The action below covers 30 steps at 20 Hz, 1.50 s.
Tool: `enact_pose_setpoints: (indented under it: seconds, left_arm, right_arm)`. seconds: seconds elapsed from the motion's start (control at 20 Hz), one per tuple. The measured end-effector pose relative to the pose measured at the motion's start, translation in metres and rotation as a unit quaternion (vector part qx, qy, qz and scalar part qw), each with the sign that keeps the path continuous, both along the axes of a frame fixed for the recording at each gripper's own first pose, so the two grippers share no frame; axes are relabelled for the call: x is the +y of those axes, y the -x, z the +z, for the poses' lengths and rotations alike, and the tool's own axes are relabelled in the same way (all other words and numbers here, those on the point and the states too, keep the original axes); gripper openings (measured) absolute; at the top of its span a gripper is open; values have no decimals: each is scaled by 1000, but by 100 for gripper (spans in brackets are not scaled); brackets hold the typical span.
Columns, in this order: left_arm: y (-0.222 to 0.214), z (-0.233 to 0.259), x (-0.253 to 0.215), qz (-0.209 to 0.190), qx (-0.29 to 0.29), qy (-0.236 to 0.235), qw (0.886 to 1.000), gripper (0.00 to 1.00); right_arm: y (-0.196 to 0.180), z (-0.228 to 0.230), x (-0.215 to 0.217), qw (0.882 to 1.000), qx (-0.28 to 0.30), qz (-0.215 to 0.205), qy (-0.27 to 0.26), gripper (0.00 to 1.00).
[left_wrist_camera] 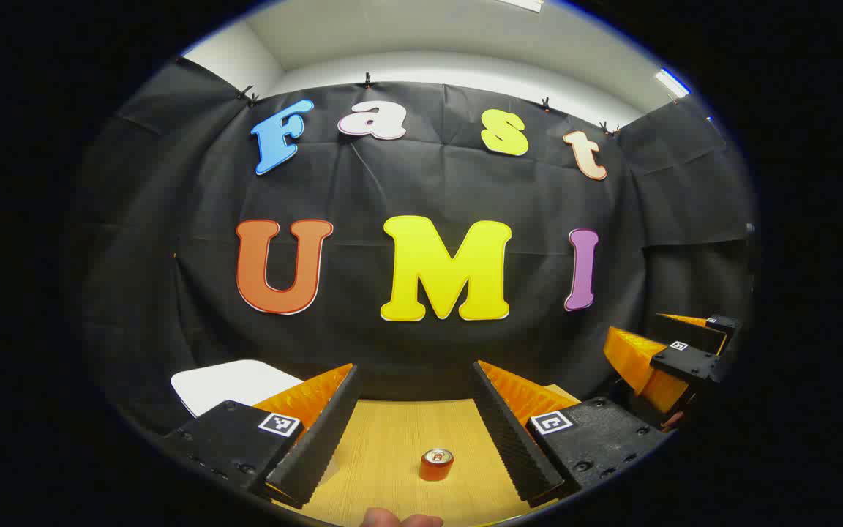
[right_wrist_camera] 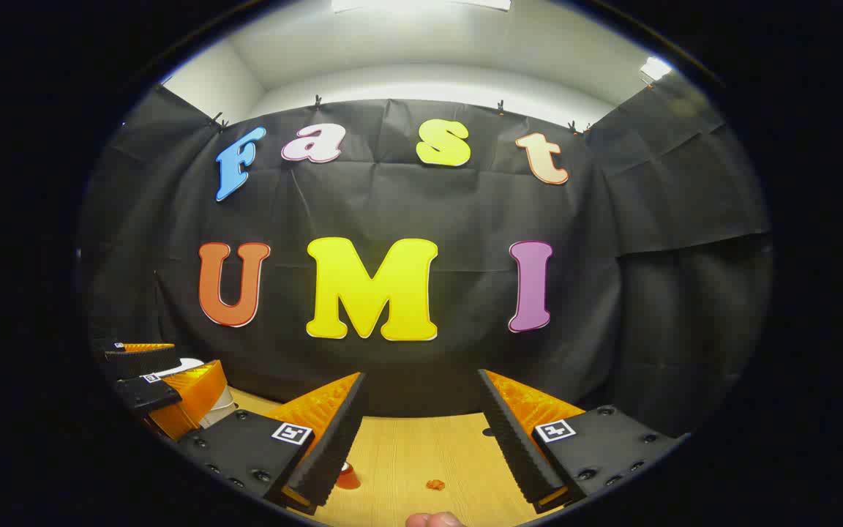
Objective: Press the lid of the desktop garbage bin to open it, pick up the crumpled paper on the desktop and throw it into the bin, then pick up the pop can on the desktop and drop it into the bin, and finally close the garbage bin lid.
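Gaping wide, both grippers (left_wrist_camera: pixel 418 428) (right_wrist_camera: pixel 421 439) empty.

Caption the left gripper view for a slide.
Open left tool held above the wooden desktop, pop can standing upright between its fingers' line.

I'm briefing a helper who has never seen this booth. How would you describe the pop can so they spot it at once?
Start at the wooden table in front of the black cloth wall. In the left gripper view, the can stands upright on the bare wood, framed between the left gripper's open fingers. It is a short orange-red cylinder with a silver top, unlike the white bin at the table's far left.
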<state>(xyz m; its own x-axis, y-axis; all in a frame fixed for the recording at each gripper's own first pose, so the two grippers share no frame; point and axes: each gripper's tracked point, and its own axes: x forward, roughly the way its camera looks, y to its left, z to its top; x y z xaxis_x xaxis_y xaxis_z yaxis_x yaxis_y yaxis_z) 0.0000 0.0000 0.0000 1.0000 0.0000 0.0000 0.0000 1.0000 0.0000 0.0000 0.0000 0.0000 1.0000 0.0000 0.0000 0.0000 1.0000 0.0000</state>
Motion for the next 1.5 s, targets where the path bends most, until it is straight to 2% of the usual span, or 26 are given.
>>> enact_pose_setpoints:
  seconds: [1.2, 1.5]
  left_arm:
    - [-19, 7, -3, 30, -5, -17, 999, 98]
    - [-22, 7, 3, 49, -6, -22, 999, 98]
  right_arm:
    - [-19, -8, -15, 1000, 7, 7, -21, 94]
    - [-20, -6, -23, 999, -2, 11, -44, 94]
